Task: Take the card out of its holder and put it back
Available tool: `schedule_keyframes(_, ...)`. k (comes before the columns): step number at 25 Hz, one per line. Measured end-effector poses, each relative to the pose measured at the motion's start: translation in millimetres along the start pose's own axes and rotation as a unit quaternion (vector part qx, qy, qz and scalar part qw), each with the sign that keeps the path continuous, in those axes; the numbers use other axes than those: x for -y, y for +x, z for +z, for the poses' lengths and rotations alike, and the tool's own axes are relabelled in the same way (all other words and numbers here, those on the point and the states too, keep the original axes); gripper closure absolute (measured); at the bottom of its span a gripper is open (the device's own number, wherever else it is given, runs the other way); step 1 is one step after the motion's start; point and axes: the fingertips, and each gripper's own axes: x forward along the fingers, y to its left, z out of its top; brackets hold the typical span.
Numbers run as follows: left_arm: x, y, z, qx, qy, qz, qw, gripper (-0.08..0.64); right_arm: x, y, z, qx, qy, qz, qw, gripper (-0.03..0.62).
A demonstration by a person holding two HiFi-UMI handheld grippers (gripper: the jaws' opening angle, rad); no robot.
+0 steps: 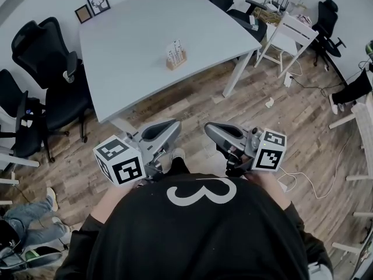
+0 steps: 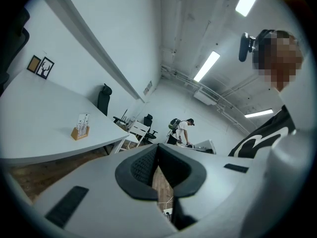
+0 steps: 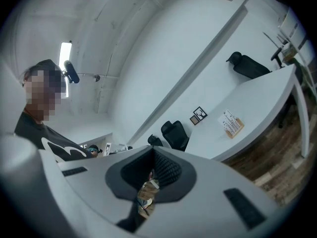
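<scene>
The card stands upright in its wooden holder on the counter, well apart from both tools. The left tool and right tool hang over the floor, both closed and empty.

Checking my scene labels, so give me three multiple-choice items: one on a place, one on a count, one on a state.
1. Where is the card holder? A on the table; B on the floor; C on a chair.
2. How many picture frames stand by the wall? A one; B two; C four.
3. Jaws of the left gripper: A wide apart; B together, empty; C shut on a card.
Answers: A, it stands on the tabletop; B, two frames side by side; B, pads meet with nothing between.
</scene>
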Motion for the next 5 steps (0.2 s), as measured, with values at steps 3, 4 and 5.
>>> schedule_keyframes(3,0.9,0.3,-1.5,-0.002,0.001,0.001,1.0,0.546,-0.8,-2.6,0.2,0.002,0.001,-0.001,1.0,0.583)
schedule_keyframes(4,1.3,0.2,-2.4,-0.003,-0.001,0.002,1.0,0.546,-1.4,-3.6,0.0,0.004,0.001,-0.001,1.0,0.583)
schedule_keyframes(5,1.7,0.2,-3.3,-0.003,-0.003,0.003,1.0,0.546,-2.1,-4.6,-0.2,0.005,0.001,-0.001,1.0,0.583)
